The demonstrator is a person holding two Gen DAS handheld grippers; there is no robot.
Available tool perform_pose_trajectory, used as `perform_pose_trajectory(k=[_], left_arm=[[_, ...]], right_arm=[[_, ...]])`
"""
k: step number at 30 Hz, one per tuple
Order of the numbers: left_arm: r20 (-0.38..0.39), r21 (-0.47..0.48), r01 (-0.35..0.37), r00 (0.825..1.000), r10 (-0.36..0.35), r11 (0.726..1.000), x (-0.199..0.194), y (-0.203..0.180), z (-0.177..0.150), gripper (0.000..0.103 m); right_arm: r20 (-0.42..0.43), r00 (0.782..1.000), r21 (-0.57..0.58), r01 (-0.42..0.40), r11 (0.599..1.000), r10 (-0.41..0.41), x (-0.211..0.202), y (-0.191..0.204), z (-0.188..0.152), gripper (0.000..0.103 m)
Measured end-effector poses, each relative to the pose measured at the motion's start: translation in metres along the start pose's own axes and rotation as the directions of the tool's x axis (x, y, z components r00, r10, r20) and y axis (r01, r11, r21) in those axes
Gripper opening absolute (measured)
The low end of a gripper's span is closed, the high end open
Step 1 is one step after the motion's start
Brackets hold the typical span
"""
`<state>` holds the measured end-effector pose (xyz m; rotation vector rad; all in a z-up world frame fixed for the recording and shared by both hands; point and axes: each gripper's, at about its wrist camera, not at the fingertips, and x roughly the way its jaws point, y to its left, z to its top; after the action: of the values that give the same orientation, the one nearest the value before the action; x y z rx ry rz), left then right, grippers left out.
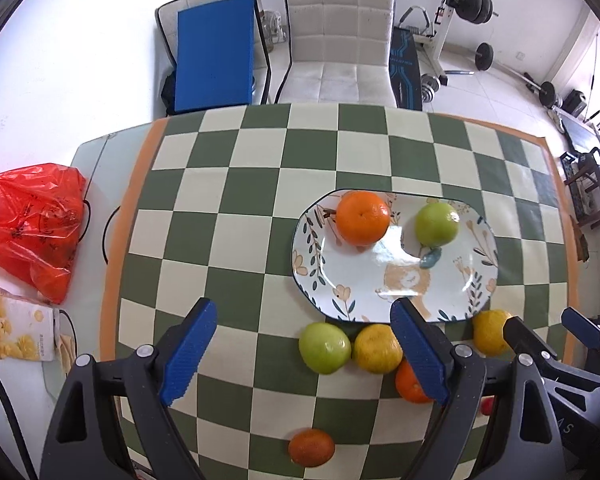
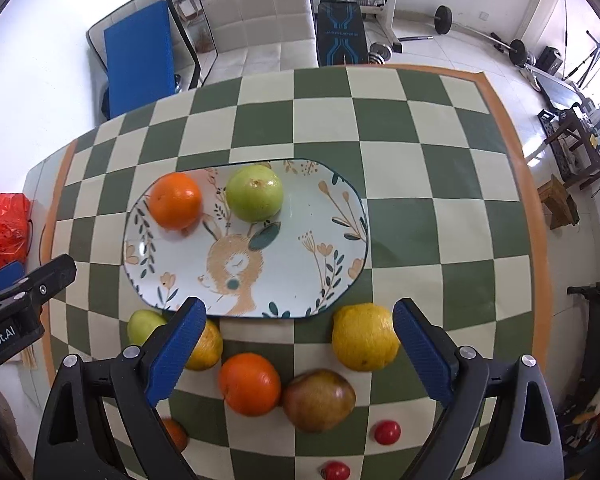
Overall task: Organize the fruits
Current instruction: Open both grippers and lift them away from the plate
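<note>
A floral oval plate [image 1: 400, 284] [image 2: 300, 264] holds an orange [image 1: 363, 218] [image 2: 176, 200] and a green apple [image 1: 437, 224] [image 2: 254, 193]. Loose on the checked cloth in front of it lie a green apple [image 1: 324, 347] [image 2: 144, 326], a yellow citrus [image 1: 376, 348] [image 2: 208, 346], a lemon [image 2: 364, 336] [image 1: 490, 332], an orange [image 2: 250, 384] [image 1: 410, 386], a brownish apple [image 2: 319, 399], a small orange [image 1: 311, 447] and two red cherry tomatoes [image 2: 387, 432]. My left gripper [image 1: 304, 354] is open and empty above the cloth. My right gripper [image 2: 300, 354] is open and empty above the loose fruit.
A red plastic bag [image 1: 32, 224] and a snack box [image 1: 16, 332] lie on the table's left end. A white chair [image 1: 340, 40] and a blue-padded chair [image 1: 214, 48] stand beyond the far edge. Gym weights are behind.
</note>
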<state>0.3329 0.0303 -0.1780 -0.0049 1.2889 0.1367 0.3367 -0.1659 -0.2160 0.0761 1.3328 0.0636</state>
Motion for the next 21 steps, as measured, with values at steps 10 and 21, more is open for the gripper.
perform_pose_trajectory(k=[10,21], left_arm=[[0.107,0.02,0.029,0.994,-0.031,0.999,-0.072,0.004,-0.04,0.089],[0.143,0.001,0.042,0.989,-0.042,0.999,-0.1,0.009,-0.065,0.089]], right_arm=[[0.121,0.993,-0.012,-0.01,1.0,0.011,-0.09,0.006,-0.038,0.097],[0.183,0.983,-0.015,-0.027,1.0,0.03,-0.139,0.015,-0.071,0.097]])
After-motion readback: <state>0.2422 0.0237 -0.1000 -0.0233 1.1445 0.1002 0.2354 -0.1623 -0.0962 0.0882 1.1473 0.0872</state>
